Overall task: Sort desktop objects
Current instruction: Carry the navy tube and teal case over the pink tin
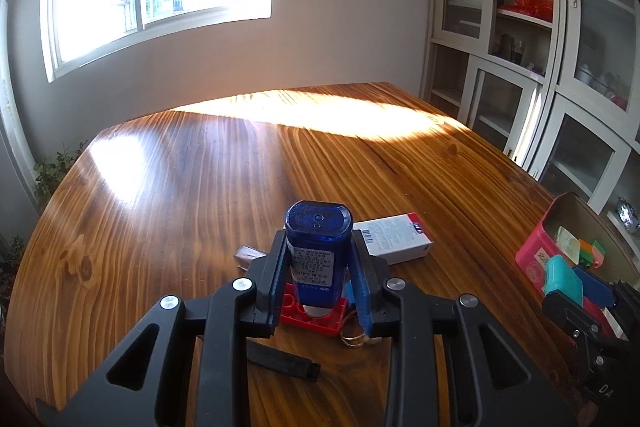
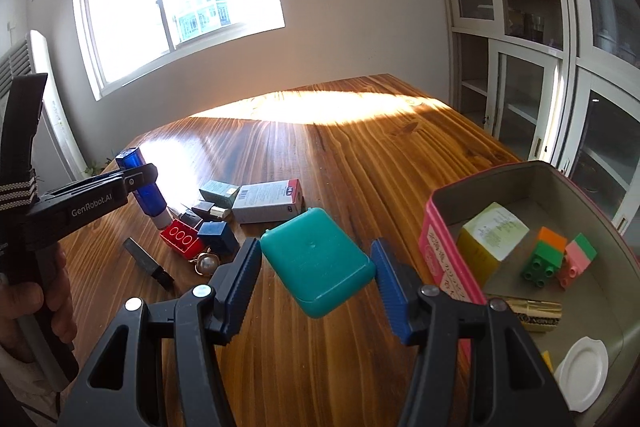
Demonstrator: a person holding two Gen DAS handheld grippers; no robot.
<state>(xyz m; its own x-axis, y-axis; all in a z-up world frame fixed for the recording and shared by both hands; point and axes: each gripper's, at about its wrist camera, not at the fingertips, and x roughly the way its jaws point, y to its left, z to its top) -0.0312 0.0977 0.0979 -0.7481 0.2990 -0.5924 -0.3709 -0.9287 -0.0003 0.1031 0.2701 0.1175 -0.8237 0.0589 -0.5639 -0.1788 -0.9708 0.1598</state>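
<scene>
Desktop objects part-sorted. Pink tin (image 2: 440, 251) at the table's (image 2: 340, 163) right edge already holds a yellow box (image 2: 490, 239), a green-and-orange block (image 2: 544, 257), a pink-and-green block (image 2: 578, 259), a gold-wrapped item and a white lid (image 2: 582, 373).

Both hands loaded. Left gripper (image 1: 319, 269): jaws narrow, clamped on a blue bottle (image 1: 318, 247), translucent, white printed label, held cap-down above the table. Right gripper (image 2: 316, 267): jaws about half open, pinching a teal case (image 2: 318, 261), rounded corners, smooth, held just left of the tin.

Left on the table, clustered toward the near left: white carton (image 2: 268, 205) with barcode, small grey-green box (image 2: 218, 191), red block (image 2: 182, 239), blue block (image 2: 216, 233), pearl ring (image 2: 206, 263), black clip (image 2: 148, 263), a small dark item with a gold end.

Judgement: roughly a third done.
</scene>
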